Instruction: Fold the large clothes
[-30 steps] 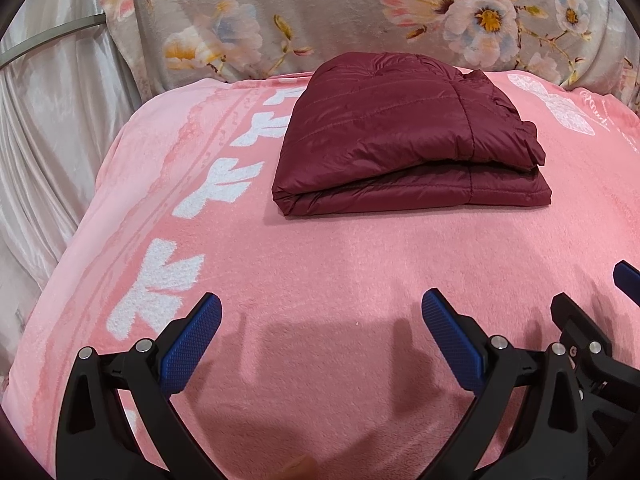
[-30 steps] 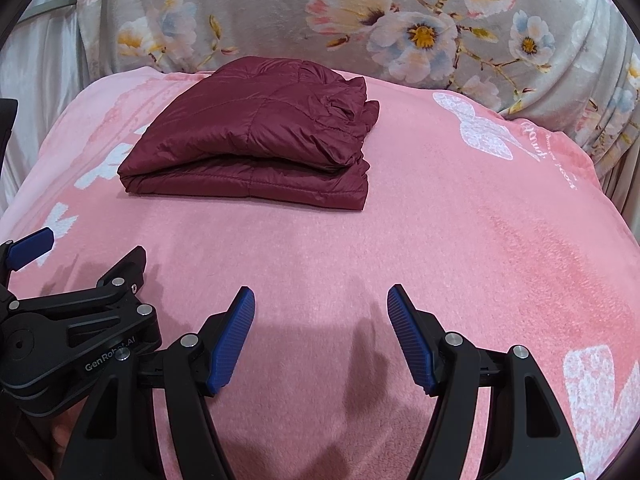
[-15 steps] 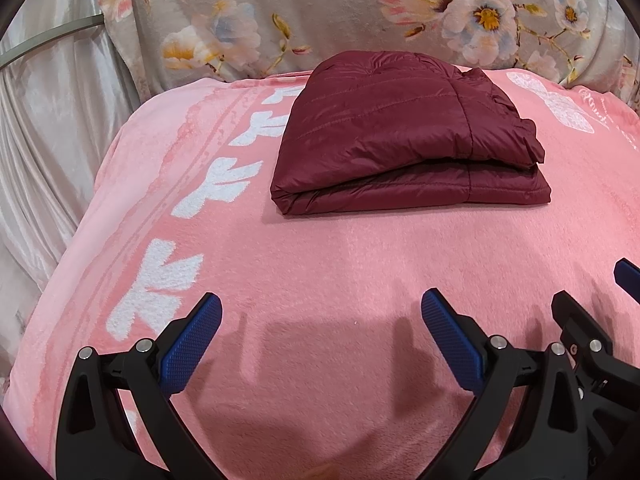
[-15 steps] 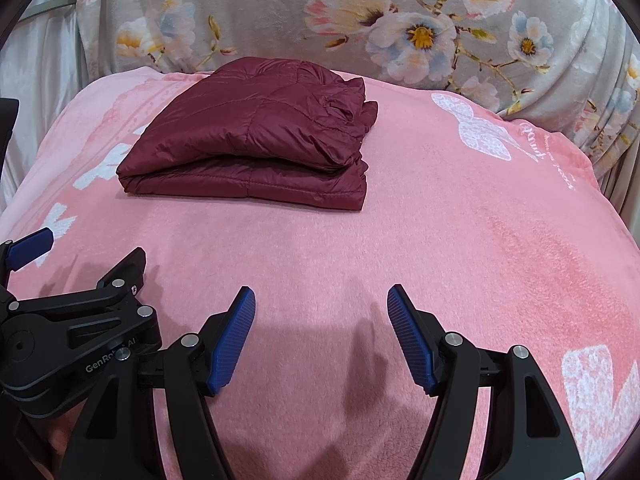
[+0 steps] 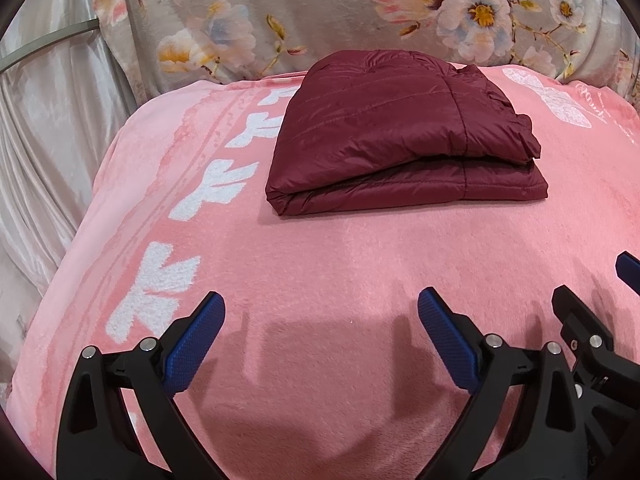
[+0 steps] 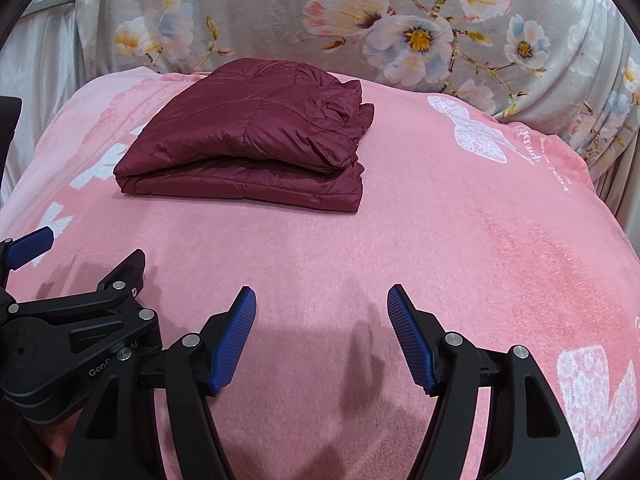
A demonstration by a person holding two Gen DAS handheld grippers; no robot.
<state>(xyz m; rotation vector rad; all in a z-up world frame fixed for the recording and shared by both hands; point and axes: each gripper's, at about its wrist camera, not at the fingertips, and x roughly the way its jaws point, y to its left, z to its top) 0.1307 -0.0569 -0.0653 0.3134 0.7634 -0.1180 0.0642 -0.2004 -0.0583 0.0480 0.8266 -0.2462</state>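
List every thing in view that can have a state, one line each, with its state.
maroon jacket: folded in layers, lying flat on the blanket, untouched.
pink blanket: spread smooth under the jacket.
left gripper: open, empty, short of the jacket.
right gripper: open, empty, short of the jacket.

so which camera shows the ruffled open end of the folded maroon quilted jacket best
The right wrist view: the folded maroon quilted jacket is angled there, so its ruffled, bunched edges face the camera on the right of the stack. The left wrist view shows the same jacket mostly by its smooth top panel and front fold, the ruffles foreshortened.
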